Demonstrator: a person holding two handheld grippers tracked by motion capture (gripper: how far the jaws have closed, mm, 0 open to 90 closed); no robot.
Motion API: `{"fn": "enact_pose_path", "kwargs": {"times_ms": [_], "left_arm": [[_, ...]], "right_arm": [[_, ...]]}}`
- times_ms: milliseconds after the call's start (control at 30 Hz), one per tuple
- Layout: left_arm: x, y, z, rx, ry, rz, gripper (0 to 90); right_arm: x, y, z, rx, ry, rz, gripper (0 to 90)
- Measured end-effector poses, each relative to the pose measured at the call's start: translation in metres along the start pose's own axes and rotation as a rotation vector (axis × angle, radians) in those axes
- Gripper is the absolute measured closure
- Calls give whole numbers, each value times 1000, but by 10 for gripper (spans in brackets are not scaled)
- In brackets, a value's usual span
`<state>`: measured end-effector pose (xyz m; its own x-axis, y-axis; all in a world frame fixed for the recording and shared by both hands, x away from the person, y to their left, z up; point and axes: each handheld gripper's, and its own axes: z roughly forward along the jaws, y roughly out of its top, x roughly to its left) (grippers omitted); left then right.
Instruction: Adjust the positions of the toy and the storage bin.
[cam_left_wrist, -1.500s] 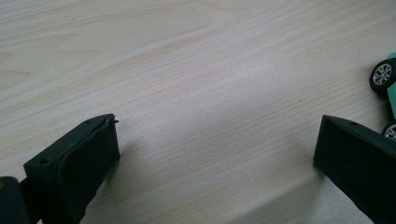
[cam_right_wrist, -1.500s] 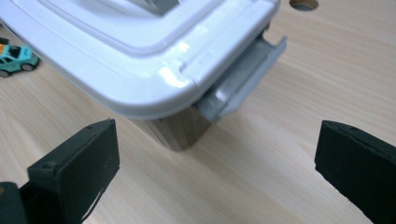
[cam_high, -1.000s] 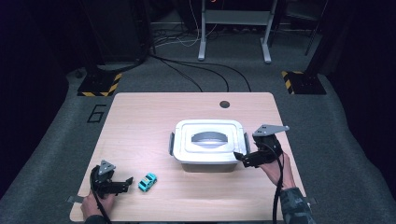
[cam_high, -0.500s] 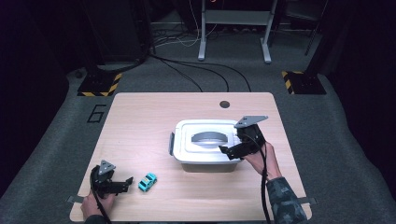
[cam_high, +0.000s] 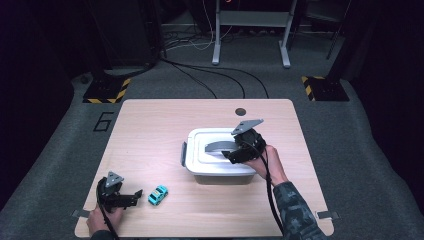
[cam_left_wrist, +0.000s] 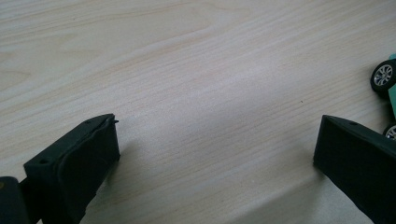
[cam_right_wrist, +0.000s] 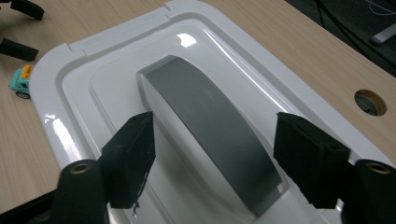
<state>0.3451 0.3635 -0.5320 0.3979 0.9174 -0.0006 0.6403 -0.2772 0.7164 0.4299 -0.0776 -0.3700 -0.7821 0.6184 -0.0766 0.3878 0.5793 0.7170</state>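
Observation:
A white lidded box (cam_high: 197, 162) stands at the middle right of the table, with a grey handle (cam_high: 219, 145) arching across its lid. My right gripper (cam_high: 231, 154) hovers over the lid, open, its jaws on either side of the grey handle (cam_right_wrist: 210, 126) without touching it. A small teal toy car (cam_high: 158, 195) lies near the front left of the table. My left gripper (cam_high: 134, 197) rests on the table just left of the car, open, with bare wood between its jaws. The car's wheels (cam_left_wrist: 384, 77) show at the right edge of the left gripper view.
The wooden table (cam_high: 150, 130) has a round cable hole (cam_high: 241, 111) near its far edge. A grey latch (cam_high: 183, 154) sits on the box's left end. Dark floor with cables and stand legs lies beyond the table.
My right gripper has moved left from the box's right end to over the lid, straddling the handle. The left gripper and the car have stayed put.

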Motion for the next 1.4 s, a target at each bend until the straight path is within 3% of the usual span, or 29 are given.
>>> {"fn": "enact_pose_path", "kwargs": {"times_ms": [100, 267, 767, 1167, 1267, 1400], "left_arm": [[0, 0, 0, 1, 0, 0, 0], [0, 0, 0, 0, 0, 1, 0], [0, 0, 0, 0, -1, -2, 0], [0, 0, 0, -2, 1, 0, 0], [0, 0, 0, -4, 3, -1, 0], [0, 0, 0, 0, 0, 1, 0]], "right_arm": [[1, 4, 7, 14, -7, -37, 415], [-8, 5, 10, 42, 45, -42, 473], [1, 5, 10, 85, 2, -127, 559], [6, 7, 11, 99, -73, -89, 587], [7, 7, 11, 108, -83, -59, 592], [7, 8, 12, 109, -94, -55, 594]]}}
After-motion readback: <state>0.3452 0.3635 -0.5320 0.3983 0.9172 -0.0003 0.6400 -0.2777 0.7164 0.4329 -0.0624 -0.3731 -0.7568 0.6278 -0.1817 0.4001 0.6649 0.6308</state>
